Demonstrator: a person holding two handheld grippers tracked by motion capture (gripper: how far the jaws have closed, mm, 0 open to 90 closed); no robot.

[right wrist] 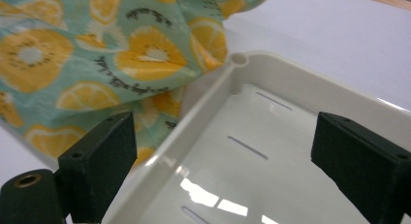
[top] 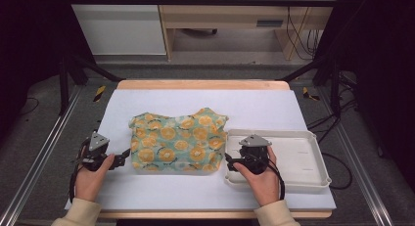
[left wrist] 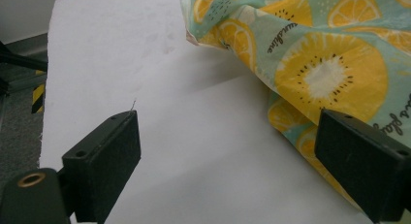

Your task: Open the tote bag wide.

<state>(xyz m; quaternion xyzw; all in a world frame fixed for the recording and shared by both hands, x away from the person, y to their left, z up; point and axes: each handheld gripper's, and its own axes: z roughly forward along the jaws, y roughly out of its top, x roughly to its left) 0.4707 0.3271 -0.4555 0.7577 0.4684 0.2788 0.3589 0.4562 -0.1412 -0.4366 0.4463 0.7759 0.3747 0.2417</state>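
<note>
- Cotton-like fabric printed with orange and lemon slices on a mint ground makes up the small garment (top: pixel 177 140), which lies flat and slightly rumpled at the middle of the counter (top: pixel 205 101).
- Its long axis runs left to right across the counter; two short sleeve corners stick out along the far edge, and the straight hem faces the person.
- White, smooth sheeting covers the counter, with a pale wood edge along the far side.
- Glossy off-white plastic forms the shallow rectangular tray (top: pixel 313 160) with rounded corners and slotted floor, touching the garment's right edge.
- Left tongs (top: pixel 123 155) stand wide open and hold nothing, just beside the garment's left hem corner.
- Right tongs (top: pixel 229 162) gape equally wide, empty, over the tray's near-left corner.
</note>
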